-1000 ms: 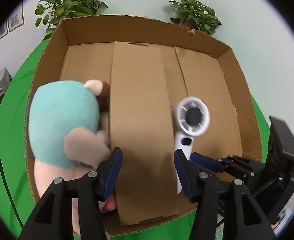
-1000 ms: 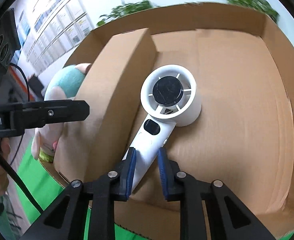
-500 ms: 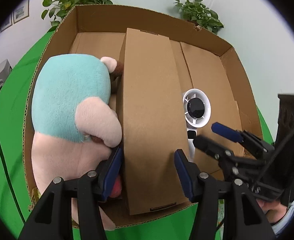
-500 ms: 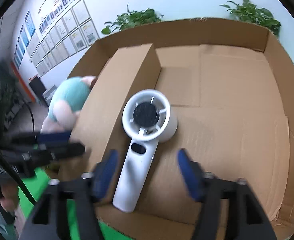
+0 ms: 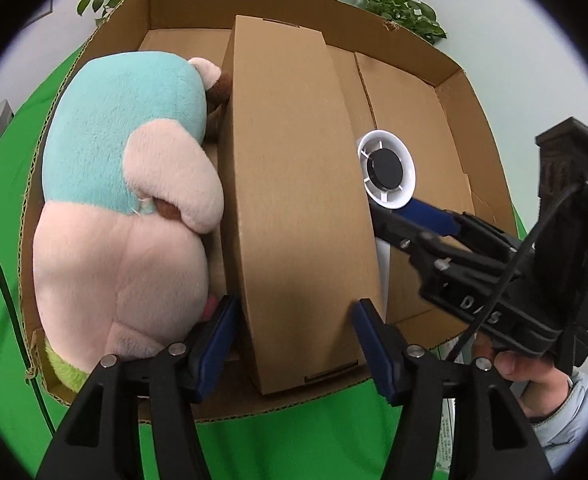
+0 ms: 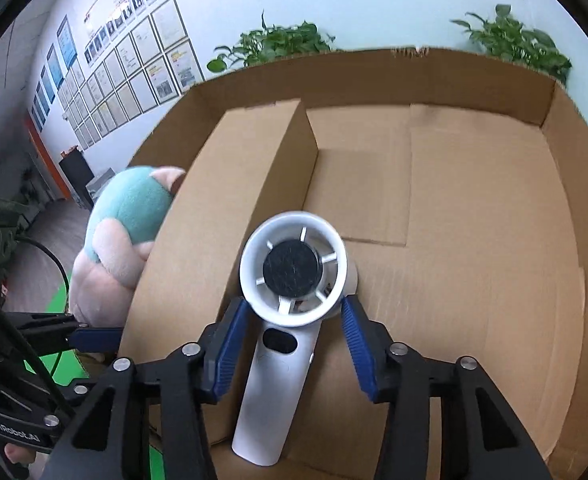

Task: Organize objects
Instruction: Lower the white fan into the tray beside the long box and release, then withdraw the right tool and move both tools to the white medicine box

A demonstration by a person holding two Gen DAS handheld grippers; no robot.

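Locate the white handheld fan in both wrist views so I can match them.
Left wrist: white handheld fan right of centre, beside the long cardboard box, its handle mostly hidden.
Right wrist: bottom centre, head between the right tongs.
Shared landmark: the long cardboard box, left of the fan in both.

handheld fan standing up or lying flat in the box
Lying flat: the handheld fan rests on the big box floor beside the inner carton.
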